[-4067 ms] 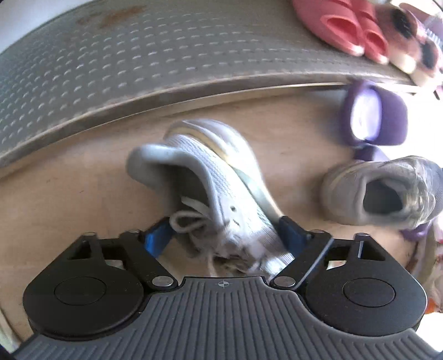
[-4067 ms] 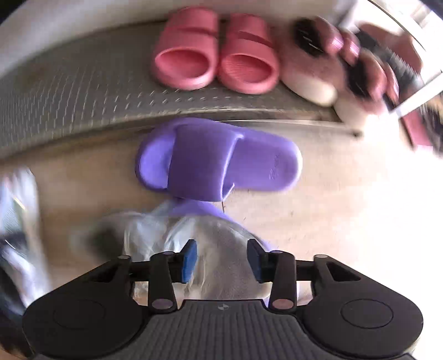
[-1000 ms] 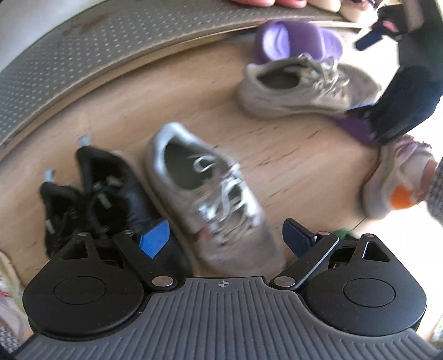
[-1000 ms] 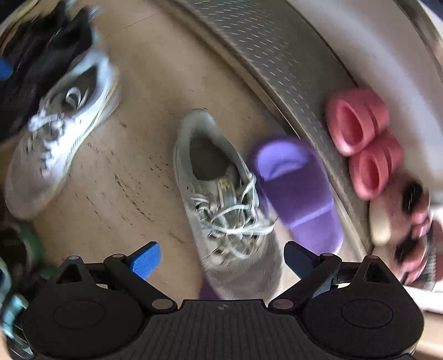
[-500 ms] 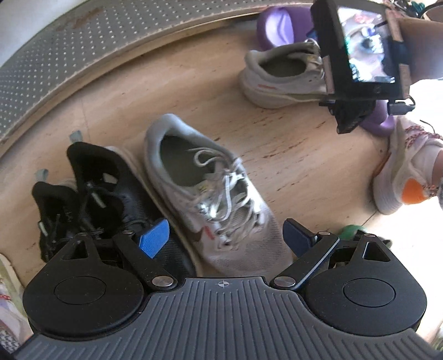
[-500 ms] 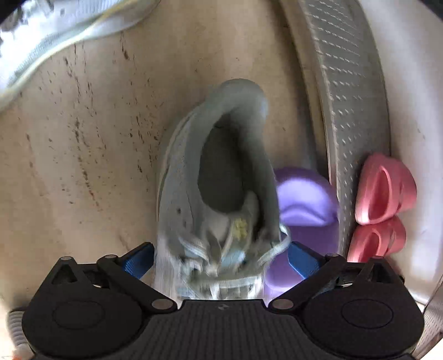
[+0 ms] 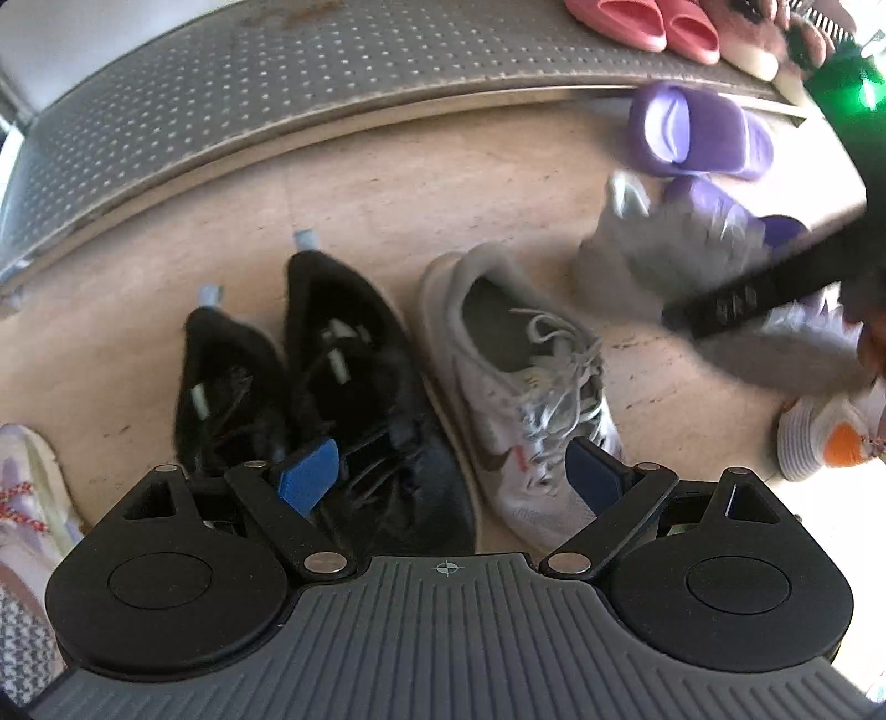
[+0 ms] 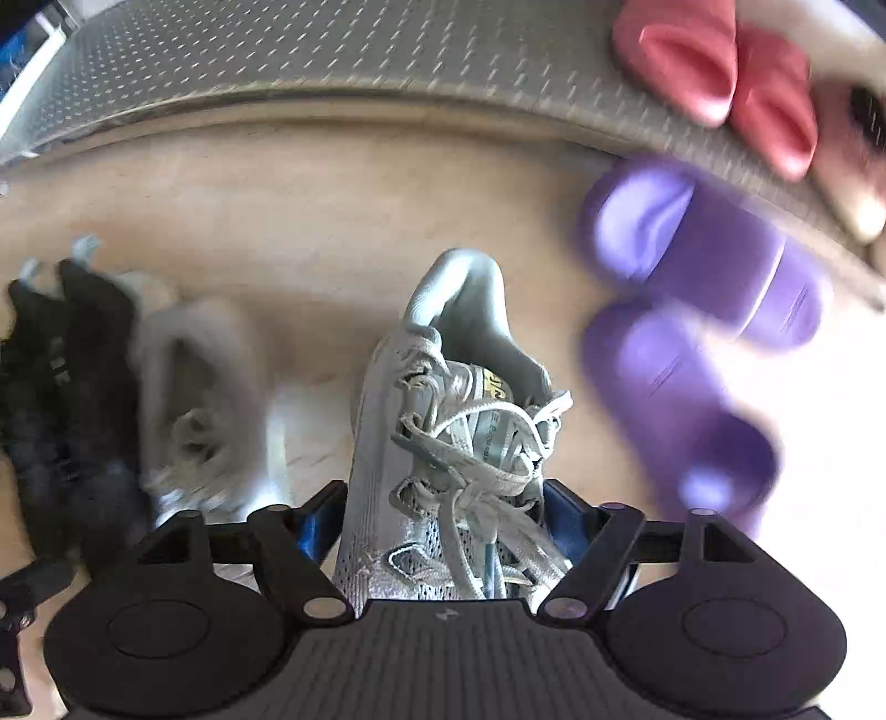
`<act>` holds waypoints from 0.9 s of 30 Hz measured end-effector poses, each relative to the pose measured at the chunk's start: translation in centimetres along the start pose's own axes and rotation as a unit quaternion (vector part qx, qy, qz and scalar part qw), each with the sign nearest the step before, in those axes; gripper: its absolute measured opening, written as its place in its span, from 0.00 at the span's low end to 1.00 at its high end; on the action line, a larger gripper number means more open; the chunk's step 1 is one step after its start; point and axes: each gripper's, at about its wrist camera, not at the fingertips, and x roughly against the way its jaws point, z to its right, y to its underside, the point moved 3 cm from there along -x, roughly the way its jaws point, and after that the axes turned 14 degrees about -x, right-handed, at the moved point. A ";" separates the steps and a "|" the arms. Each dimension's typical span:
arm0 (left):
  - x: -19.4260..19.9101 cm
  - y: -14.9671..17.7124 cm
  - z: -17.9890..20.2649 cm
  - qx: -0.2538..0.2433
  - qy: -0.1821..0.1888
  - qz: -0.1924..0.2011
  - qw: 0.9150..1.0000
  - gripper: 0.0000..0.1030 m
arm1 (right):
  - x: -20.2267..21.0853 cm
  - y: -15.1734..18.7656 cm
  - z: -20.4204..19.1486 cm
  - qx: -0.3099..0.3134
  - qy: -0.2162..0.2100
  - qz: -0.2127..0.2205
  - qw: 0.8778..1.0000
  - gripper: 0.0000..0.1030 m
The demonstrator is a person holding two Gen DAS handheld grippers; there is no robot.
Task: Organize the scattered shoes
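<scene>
Beige floor [image 7: 387, 210] carries shoes; right gripper [image 8: 437, 526] fingers are closing around a grey sneaker [image 8: 443, 421], seemingly gripping it; left gripper [image 7: 443, 471] fingers gape, empty.

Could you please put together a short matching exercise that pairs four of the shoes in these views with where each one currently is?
Things:
1. pink slides
2. black sneakers
3. grey sneaker with yellow tongue label
4. purple slides

Places:
A. between the fingers of the right gripper
B. on the perforated metal step
C. on the floor, left of a grey sneaker
D. on the floor, just below the step's edge

Pairs: 1-B, 2-C, 3-A, 4-D
</scene>
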 end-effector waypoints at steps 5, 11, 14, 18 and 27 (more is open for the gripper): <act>0.8 1.9 -1.2 -0.009 -0.010 -0.004 1.000 0.90 | 1.3 2.7 -1.7 0.045 0.060 0.013 0.997 0.91; 1.8 2.0 -1.5 -0.001 0.002 -0.013 1.000 0.90 | 5.9 2.8 0.2 -0.022 0.045 0.022 0.998 0.92; 4.0 1.4 -1.4 -0.022 0.005 -0.014 1.000 0.90 | 9.3 3.1 1.2 -0.111 -0.038 -0.004 0.993 0.93; 9.1 0.6 -1.2 -0.066 -0.027 0.012 0.997 0.91 | 14.2 3.7 0.4 -0.117 -0.107 0.023 0.987 0.98; 12.3 1.8 0.9 -0.083 -0.031 0.055 0.995 0.94 | 9.9 5.4 2.0 -0.128 -0.047 0.035 0.990 0.96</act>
